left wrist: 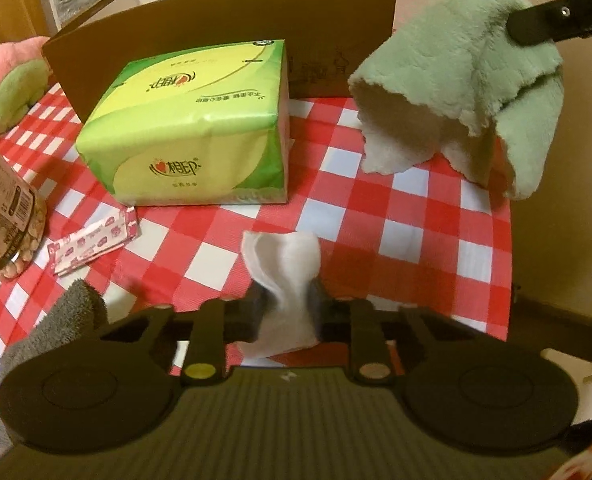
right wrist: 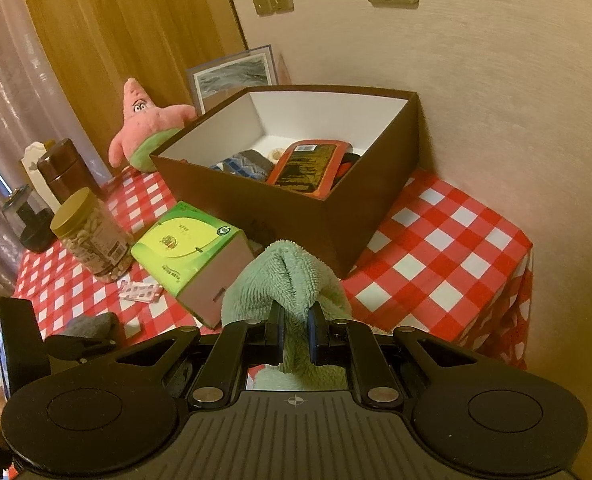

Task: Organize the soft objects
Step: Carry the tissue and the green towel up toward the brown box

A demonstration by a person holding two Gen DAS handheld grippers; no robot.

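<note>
Your left hand-held gripper is pinched narrow on a white tissue, which stands up between the fingers and trails out below them, above the checked cloth of the bench. Your right hand-held gripper is clamped on the green towel; seen from the left wrist, that towel hangs free in the air from the black fingers, its pale underside showing and its lower corners drooping toward the bench without clearly touching it.

Take the brown box as your landmark. It sits at the far side of the bench against the wall, open at the top, with a red and black packet and some folded grey and blue fabric inside. The green tissue pack lies just in front of the box, toward its left end. The held towel hangs in front of the box's right end. A small pink and white sachet lies nearer you than the tissue pack, left of the white tissue. A clear jar with a yellow lid stands left of the pack. The pink star plush sits at the box's left rear corner, just beside its wall. A grey cloth lies at the near left edge of the bench.
</note>
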